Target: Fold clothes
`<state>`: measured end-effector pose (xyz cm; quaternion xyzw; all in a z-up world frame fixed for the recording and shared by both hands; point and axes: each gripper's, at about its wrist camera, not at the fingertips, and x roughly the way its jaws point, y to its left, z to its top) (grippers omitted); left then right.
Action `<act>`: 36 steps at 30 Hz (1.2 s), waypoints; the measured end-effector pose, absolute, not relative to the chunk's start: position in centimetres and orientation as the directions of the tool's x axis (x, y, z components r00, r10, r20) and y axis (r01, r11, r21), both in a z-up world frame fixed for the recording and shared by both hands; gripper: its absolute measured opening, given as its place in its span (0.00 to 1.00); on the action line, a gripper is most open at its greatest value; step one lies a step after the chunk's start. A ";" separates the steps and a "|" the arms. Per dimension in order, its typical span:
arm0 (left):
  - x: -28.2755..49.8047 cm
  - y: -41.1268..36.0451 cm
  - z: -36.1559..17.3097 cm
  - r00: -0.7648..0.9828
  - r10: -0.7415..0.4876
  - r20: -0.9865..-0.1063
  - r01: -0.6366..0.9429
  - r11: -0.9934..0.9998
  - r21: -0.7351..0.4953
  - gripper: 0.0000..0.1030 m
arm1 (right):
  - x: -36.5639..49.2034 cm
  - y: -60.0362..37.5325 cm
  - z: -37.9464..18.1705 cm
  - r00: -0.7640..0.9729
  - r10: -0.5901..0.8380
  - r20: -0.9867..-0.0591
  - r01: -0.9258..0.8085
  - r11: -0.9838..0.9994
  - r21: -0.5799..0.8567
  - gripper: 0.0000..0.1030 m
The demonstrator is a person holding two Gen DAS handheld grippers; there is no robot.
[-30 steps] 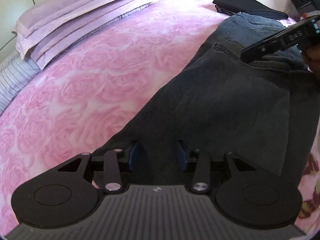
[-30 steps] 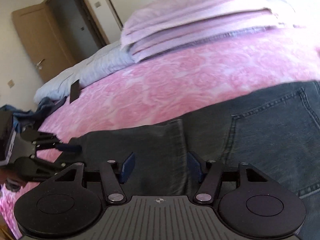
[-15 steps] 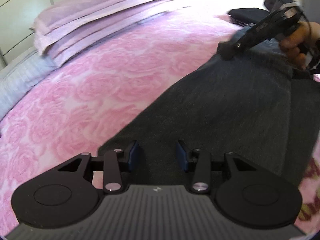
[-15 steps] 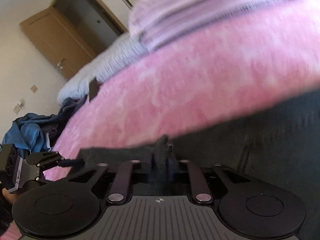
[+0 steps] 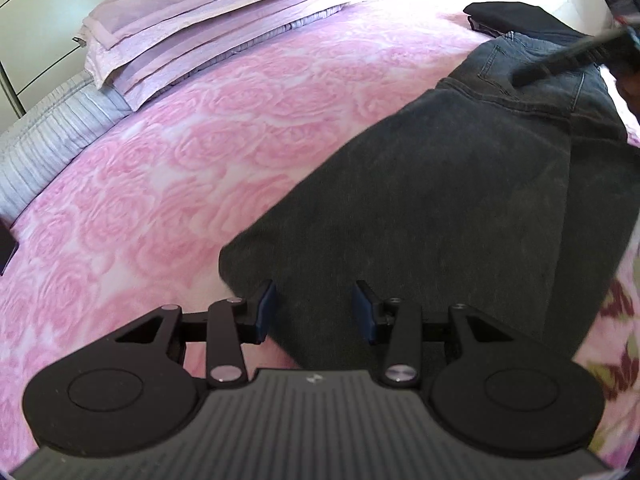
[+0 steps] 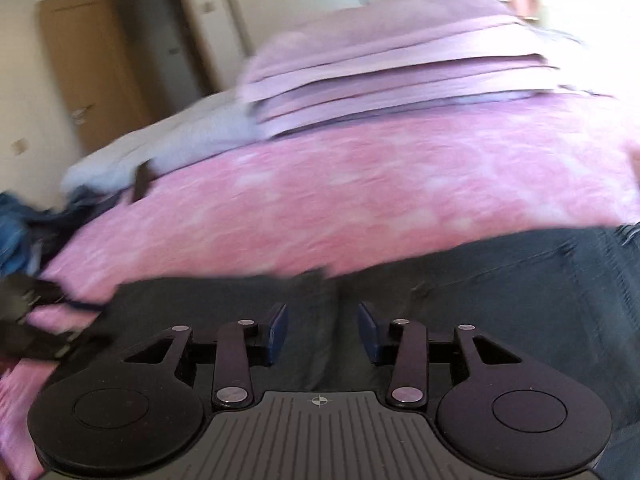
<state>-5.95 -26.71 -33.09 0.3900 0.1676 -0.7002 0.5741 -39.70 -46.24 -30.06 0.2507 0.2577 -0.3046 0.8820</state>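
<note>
Left gripper (image 5: 314,310) is being held angled down over the leg end of the dark jeans (image 5: 460,184); its blue pads (image 5: 266,308) are being kept partly apart, with denim lying between them, though whether cloth is actually being pinched cannot be told. Right gripper (image 6: 322,334) is being pointed down at the waist end of the same jeans (image 6: 500,292), its jaws being opened at this moment, a ridge of denim standing between them without being pressed. From the left wrist view, the right gripper (image 5: 560,62) is being seen as a blurred dark bar above the back pocket.

Pink rose bedspread (image 5: 180,168) is being used as the work surface; the jeans are being laid flat along its near edge. Folded lilac bedding (image 5: 216,28) is being kept at the head of the bed. Black folded garment (image 5: 516,20) is being kept just beyond the waistband.
</note>
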 end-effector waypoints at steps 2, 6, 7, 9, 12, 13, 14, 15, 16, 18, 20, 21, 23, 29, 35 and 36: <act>-5.7 -26.0 -32.6 -0.028 -0.677 -0.735 0.933 -0.282 0.225 0.38 | -40.2 -45.4 -30.6 0.663 -0.400 -0.633 0.691 0.652 0.311 0.41; -4.4 -23.4 -30.6 -0.013 -0.709 -0.705 0.914 -0.295 0.280 0.37 | -41.7 -42.9 -29.3 0.666 -0.443 -0.601 0.716 0.605 0.348 0.41; -4.0 -22.7 -30.2 -0.011 -0.718 -0.696 0.904 -0.304 0.299 0.37 | -41.8 -41.7 -28.6 0.674 -0.456 -0.581 0.709 0.621 0.335 0.42; -3.4 -21.1 -29.8 -0.007 -0.733 -0.680 0.878 -0.329 0.346 0.38 | -40.7 -38.5 -27.7 0.699 -0.449 -0.556 0.671 0.679 0.296 0.58; -3.3 -18.9 -30.1 -0.005 -0.751 -0.660 0.812 -0.389 0.436 0.41 | -37.7 -32.6 -27.6 0.754 -0.381 -0.535 0.554 0.806 0.207 0.76; -3.4 -18.3 -30.4 -0.010 -0.756 -0.654 0.781 -0.415 0.468 0.47 | -36.4 -30.7 -27.9 0.770 -0.346 -0.537 0.505 0.844 0.180 0.76; -3.6 -17.7 -30.8 -0.013 -0.761 -0.648 0.743 -0.441 0.503 0.51 | -35.0 -29.0 -28.3 0.774 -0.328 -0.542 0.468 0.873 0.140 0.76; -3.8 -17.1 -31.1 -0.016 -0.766 -0.643 0.705 -0.465 0.535 0.51 | -33.6 -27.4 -28.9 0.770 -0.324 -0.549 0.439 0.894 0.090 0.76; -3.9 -16.7 -31.5 -0.016 -0.769 -0.639 0.669 -0.483 0.565 0.52 | -32.2 -25.9 -29.5 0.766 -0.320 -0.557 0.409 0.912 0.040 0.76; -4.0 -16.2 -32.3 -0.012 -0.780 -0.626 0.603 -0.505 0.618 0.52 | -29.2 -23.4 -30.9 0.737 -0.334 -0.587 0.350 0.932 -0.091 0.76; -3.8 -15.9 -32.9 -0.028 -0.803 -0.596 0.545 -0.512 0.664 0.58 | -26.4 -21.6 -32.1 0.724 -0.351 -0.594 0.290 0.936 -0.199 0.76; -3.7 -15.8 -33.3 -0.042 -0.816 -0.577 0.519 -0.511 0.685 0.62 | -25.2 -21.0 -32.7 0.717 -0.363 -0.595 0.261 0.931 -0.254 0.76; -3.4 -15.8 -33.8 -0.083 -0.830 -0.552 0.453 -0.525 0.720 0.68 | -23.0 -20.0 -34.1 0.680 -0.434 -0.591 0.216 0.889 -0.403 0.76; -2.9 -17.7 -36.1 -0.136 -0.822 -0.554 0.233 -0.570 0.788 0.70 | -20.4 -20.1 -37.1 0.619 -0.558 -0.552 0.132 0.767 -0.627 0.30; -3.8 -20.4 -38.8 -0.213 -0.818 -0.534 -0.007 -0.545 0.838 0.69 | -21.5 -21.1 -35.3 0.657 -0.554 -0.512 0.230 0.794 -0.563 0.12; -4.0 -20.9 -39.0 -0.227 -0.815 -0.533 -0.031 -0.541 0.840 0.68 | -21.6 -21.2 -34.8 0.664 -0.554 -0.502 0.245 0.796 -0.554 0.12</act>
